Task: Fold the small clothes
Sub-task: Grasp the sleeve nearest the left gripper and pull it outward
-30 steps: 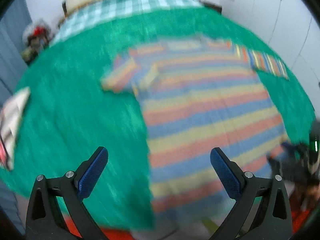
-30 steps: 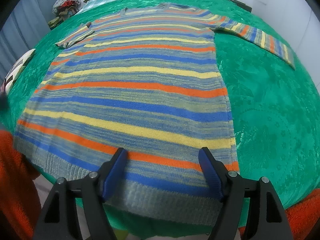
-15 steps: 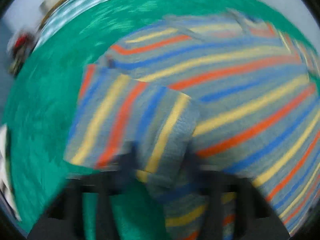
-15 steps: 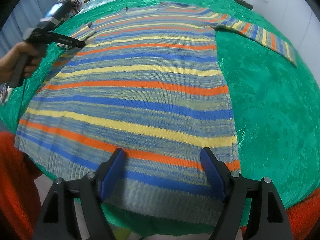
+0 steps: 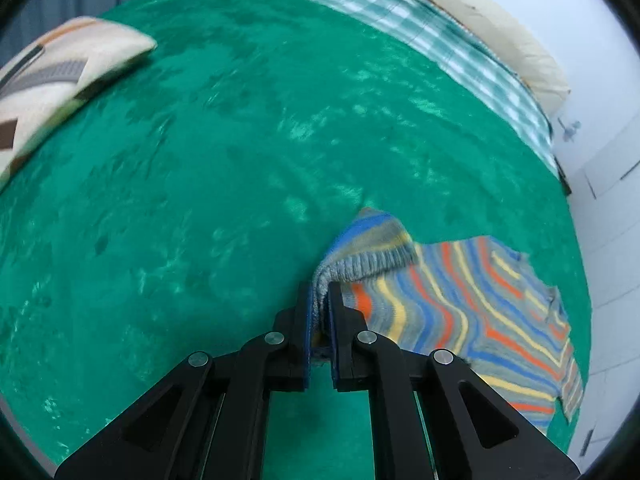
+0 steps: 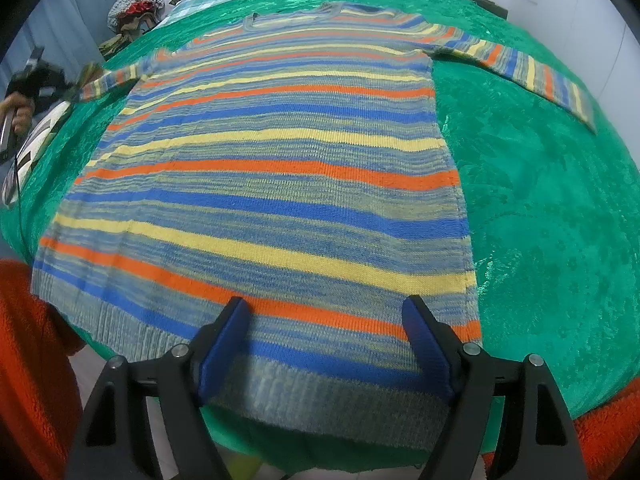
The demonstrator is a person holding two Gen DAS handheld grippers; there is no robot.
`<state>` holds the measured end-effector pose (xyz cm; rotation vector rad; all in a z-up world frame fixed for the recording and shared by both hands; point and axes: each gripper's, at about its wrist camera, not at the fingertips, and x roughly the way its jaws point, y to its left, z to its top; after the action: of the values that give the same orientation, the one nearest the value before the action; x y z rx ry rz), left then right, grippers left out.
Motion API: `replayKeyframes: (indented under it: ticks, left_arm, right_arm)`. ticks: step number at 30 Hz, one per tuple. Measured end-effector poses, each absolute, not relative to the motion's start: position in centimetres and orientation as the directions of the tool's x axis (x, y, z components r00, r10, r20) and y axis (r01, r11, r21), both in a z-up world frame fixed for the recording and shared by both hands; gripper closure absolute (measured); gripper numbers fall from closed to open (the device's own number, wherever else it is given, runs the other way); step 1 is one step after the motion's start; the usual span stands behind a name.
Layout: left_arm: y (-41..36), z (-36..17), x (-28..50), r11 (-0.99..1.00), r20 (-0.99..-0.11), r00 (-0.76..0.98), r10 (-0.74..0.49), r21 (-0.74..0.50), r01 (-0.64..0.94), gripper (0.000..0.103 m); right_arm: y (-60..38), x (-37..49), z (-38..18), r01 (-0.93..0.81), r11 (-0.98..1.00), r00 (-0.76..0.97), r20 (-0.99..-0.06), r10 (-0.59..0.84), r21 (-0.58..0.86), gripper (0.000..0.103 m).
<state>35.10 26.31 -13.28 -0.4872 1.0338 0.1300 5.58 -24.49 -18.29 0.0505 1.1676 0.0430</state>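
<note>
A knitted sweater (image 6: 272, 184) with blue, orange and yellow stripes lies flat on the green bed cover (image 6: 540, 208), hem towards me. My right gripper (image 6: 326, 306) hangs open just above the hem, its pads apart over the knit. My left gripper (image 5: 318, 294) is shut on the ribbed cuff (image 5: 368, 258) of the left sleeve (image 5: 460, 312), which trails off to the right in the left wrist view. In the right wrist view that sleeve (image 6: 116, 78) stretches out to the far left, where a hand holds the left gripper (image 6: 40, 80).
A folded cream cloth (image 5: 60, 76) with brown bands lies on the cover near the left gripper. A plaid sheet (image 5: 440, 40) covers the head of the bed. A heap of things (image 6: 136, 4) sits at the back left. Orange fleece (image 6: 28, 360) hangs at the front edge.
My left gripper swung over to the folded left sleeve, shut on its cuff and drew it outward to the left, so the sleeve now lies stretched out. The right gripper stayed put.
</note>
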Motion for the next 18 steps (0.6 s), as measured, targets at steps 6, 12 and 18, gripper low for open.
replayKeyframes:
  ticks: [6, 12, 18]
  left_arm:
    - [25.6, -16.4, 34.3, 0.855, -0.866, 0.479, -0.141, -0.351, -0.383, 0.098]
    - [28.0, -18.2, 33.5, 0.809, -0.875, 0.46, -0.153, -0.378, -0.45, 0.097]
    - [30.3, -17.7, 32.0, 0.778, -0.867, 0.473, -0.158, -0.405, -0.481, 0.077]
  right_arm:
    - [-24.2, 5.8, -18.4, -0.009, 0.999, 0.392, -0.918, 0.053, 0.053, 0.022]
    - [-24.2, 5.8, -18.4, -0.01, 0.999, 0.393, -0.918, 0.053, 0.053, 0.022]
    - [-24.3, 5.8, -18.4, -0.011, 0.999, 0.394, -0.918, 0.052, 0.052, 0.021]
